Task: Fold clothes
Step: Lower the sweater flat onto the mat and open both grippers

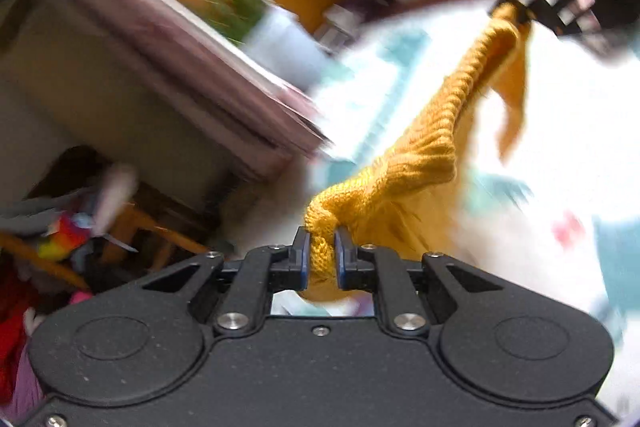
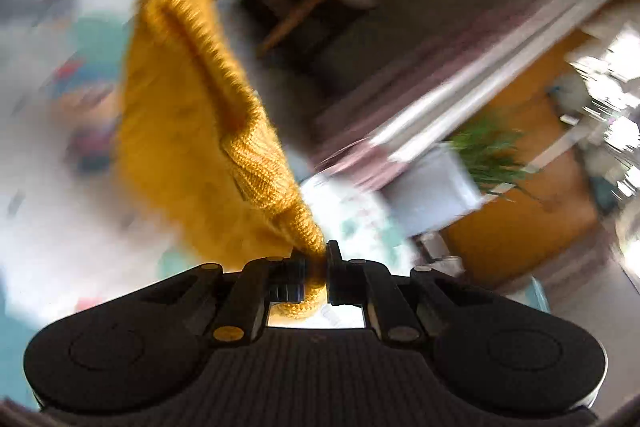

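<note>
Both grippers' jaws clamping yellow knit (image 1: 432, 147).

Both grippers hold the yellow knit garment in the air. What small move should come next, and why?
Probably lower it flat onto the bed. The left gripper and right gripper each pinch an end of the yellow sweater, which hangs between them, bunched and off the surface.
</note>
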The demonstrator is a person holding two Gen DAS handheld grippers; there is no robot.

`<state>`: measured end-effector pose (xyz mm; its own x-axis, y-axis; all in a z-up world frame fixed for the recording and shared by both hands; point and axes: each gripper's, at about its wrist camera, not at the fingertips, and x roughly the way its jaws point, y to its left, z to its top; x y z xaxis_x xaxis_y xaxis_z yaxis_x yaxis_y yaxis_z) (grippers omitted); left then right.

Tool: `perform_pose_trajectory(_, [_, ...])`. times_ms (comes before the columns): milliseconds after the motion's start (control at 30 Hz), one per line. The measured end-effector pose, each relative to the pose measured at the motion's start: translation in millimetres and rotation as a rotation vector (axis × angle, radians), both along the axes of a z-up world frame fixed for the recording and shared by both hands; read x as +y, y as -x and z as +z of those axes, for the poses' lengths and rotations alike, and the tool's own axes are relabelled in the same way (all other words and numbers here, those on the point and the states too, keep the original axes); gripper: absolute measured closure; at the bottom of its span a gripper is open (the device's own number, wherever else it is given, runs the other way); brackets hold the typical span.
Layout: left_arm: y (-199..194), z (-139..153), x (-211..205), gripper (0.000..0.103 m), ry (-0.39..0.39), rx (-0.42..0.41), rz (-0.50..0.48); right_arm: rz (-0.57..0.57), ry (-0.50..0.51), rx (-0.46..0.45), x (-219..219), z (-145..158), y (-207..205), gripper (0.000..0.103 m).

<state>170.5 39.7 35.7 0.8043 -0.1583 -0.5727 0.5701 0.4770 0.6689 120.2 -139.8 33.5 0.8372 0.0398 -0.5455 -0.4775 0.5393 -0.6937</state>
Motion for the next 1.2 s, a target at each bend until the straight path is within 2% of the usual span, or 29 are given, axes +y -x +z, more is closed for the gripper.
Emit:
perform_pose_trajectory(100, [23.3, -63.5, -5.4, 0.092, -0.158, 0.165, -0.091, 0.109, 0.134, 0.18, 0.7, -69.0, 24.7, 0.093])
perform_pose_trajectory(167, [44.3, -106.5, -11.7, 0.092, -0.278, 0.249, -0.17, 0.194, 0.223, 0.299, 2.6, -116.0, 47.6, 0.093])
perform_pose_trajectory(267, [71.0, -150.6, -22.3, 0.092, -0.395, 0.341, -0.262, 0.307, 0.324, 0.447, 8.3, -168.9, 81.6, 0.093])
perform_pose_trajectory(367, [91.5, -180.2, -27.9, 0.092, -0.478, 0.395, -0.345, 0.371, 0.343, 0.561, 18.9, -193.5, 103.1, 0.093])
perform_pose_trajectory(467, [106.3, -207.7, -23.7, 0.092, -0.545, 0.447, -0.407, 0.367, 0.304, 0.652, 25.0, -205.9, 108.9, 0.092])
perform_pose_trajectory(600, [105.9, -229.1, -14.7, 0.089, -0.583, 0.583, -0.405, 0.371, 0.287, 0.711, 33.3, -219.8, 116.8, 0.092])
perform_pose_trajectory(633, [106.3, -232.3, -13.0, 0.087, -0.58, 0.625, -0.402, 0.364, 0.278, 0.738, 33.7, -224.1, 112.4, 0.09])
perform_pose_trajectory(667, [105.0, -233.4, -11.2, 0.078, -0.568, 0.677, -0.398, 0.357, 0.268, 0.771, 33.9, -226.6, 111.3, 0.085])
perform_pose_trajectory(700, [102.6, -233.4, -9.5, 0.064, -0.555, 0.735, -0.391, 0.354, 0.258, 0.817, 33.2, -229.6, 110.3, 0.081])
perform_pose_trajectory(733, [97.7, -231.3, -7.9, 0.057, -0.534, 0.78, -0.386, 0.357, 0.247, 0.862, 32.8, -233.7, 111.6, 0.067])
perform_pose_trajectory(767, [88.6, -226.7, -5.9, 0.054, -0.503, 0.809, -0.369, 0.368, 0.233, 0.903, 32.2, -235.4, 112.0, 0.054])
perform_pose_trajectory(833, [63.6, -215.1, 0.3, 0.054, -0.427, 0.837, -0.3, 0.401, 0.199, 0.948, 28.9, -234.3, 112.1, 0.048])
perform_pose_trajectory(900, [31.7, -201.5, 9.9, 0.054, -0.334, 0.819, -0.197, 0.385, 0.136, 0.967, 20.7, -229.0, 100.5, 0.048])
perform_pose_trajectory(1000, [-18.6, -182.6, 28.9, 0.055, -0.186, 0.771, -0.028, 0.264, -0.03, 0.986, -4.8, -216.7, 64.7, 0.048])
perform_pose_trajectory(1067, [-44.3, -172.8, 39.6, 0.055, -0.098, 0.73, 0.055, 0.176, -0.167, 0.973, -30.4, -204.6, 36.9, 0.048])
perform_pose_trajectory(1200, [-67.2, -162.2, 47.4, 0.055, 0.045, 0.667, 0.137, -0.046, -0.498, 0.903, -100.3, -181.1, -20.9, 0.048])
